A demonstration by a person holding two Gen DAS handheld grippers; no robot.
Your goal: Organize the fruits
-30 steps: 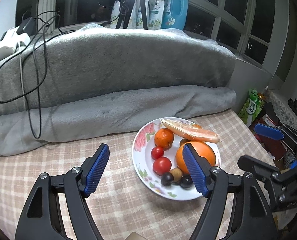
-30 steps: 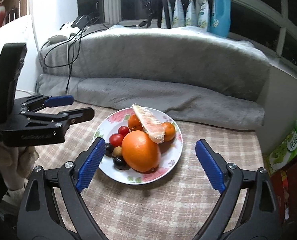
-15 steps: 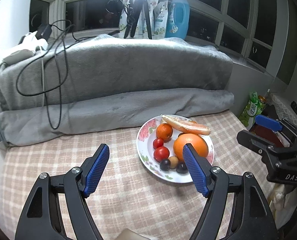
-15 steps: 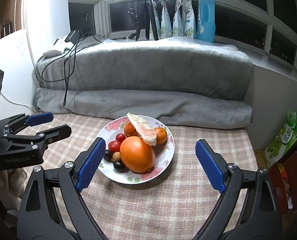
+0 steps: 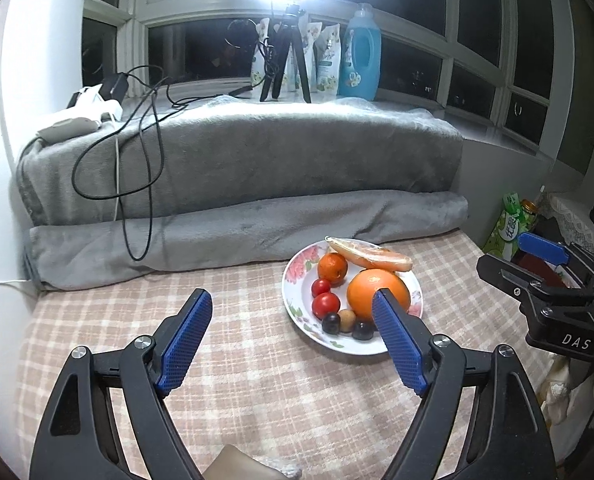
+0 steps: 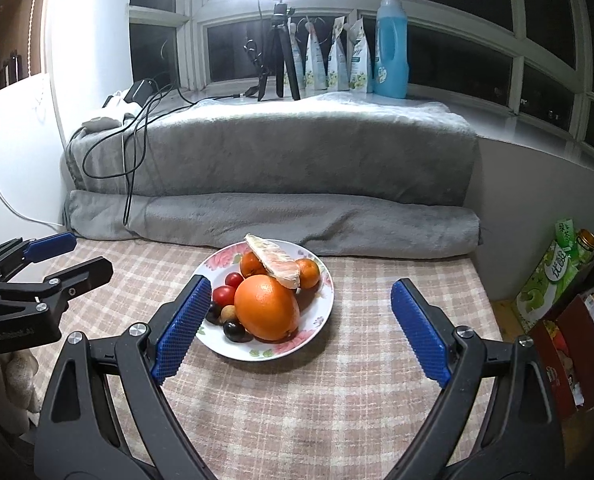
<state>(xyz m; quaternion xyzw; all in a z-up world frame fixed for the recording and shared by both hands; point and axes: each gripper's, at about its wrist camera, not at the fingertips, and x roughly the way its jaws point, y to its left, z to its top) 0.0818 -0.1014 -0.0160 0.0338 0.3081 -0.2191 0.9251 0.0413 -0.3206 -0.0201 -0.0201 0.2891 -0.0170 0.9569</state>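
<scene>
I had both tongs hanging above the checked worktop (image 6: 337, 392), nothing in either. Left tongs (image 5: 293, 334) were spread wide, w/ the right pad overlapping my view of the big orange (image 5: 378, 294). Right tongs (image 6: 301, 326) were wide too, straddling the floral plate (image 6: 321, 312) from above.

Plate sat near the back of the worktop, just in front of the rolled grey blanket (image 6: 273, 220). On it: big orange at front, two small oranges behind, a peeled pomelo wedge (image 6: 273, 260) lying across the top of them, red tomatoes (image 6: 224, 294) and dark grapes (image 6: 234, 330) on the left side.

Around: black cables (image 5: 145, 168) trailing over the blanket, tripod (image 6: 279, 48) and blue detergent bottle (image 6: 391, 48) on the sill, green carton (image 6: 553, 276) and boxes off the worktop's right edge.
</scene>
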